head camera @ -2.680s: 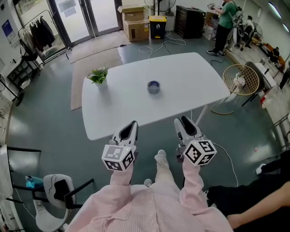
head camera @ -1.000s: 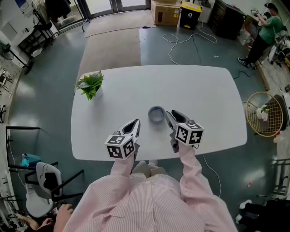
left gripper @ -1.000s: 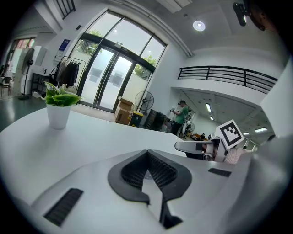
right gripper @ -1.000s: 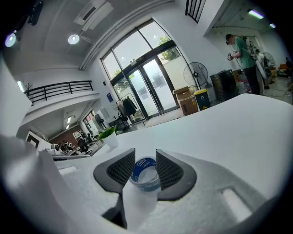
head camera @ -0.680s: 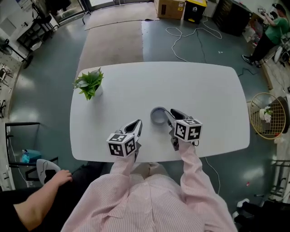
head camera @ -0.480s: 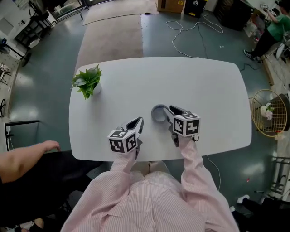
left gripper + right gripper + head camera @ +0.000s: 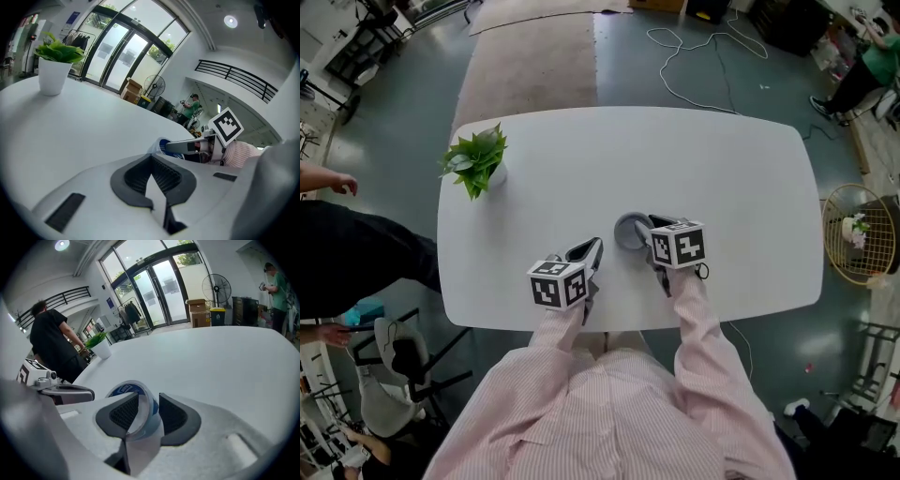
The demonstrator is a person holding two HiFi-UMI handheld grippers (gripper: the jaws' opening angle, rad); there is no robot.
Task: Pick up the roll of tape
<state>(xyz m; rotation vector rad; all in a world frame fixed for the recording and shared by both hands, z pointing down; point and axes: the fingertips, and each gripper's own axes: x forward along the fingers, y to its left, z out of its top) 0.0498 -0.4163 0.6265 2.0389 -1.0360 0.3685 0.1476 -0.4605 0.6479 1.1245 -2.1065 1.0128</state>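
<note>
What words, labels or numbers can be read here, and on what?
None can be read.
Roll of tape: white print on its blue label, too blurred.
Marker cubes on left gripper and right gripper: square patterns only, no words.
Blue wall sign: too small.

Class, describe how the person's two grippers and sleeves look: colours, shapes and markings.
The left gripper and right gripper are light grey, each with two tapering jaws lined with dark ribbed pads. Each carries a white cube with black square markers. The sleeves are pink with fine stripes.
</note>
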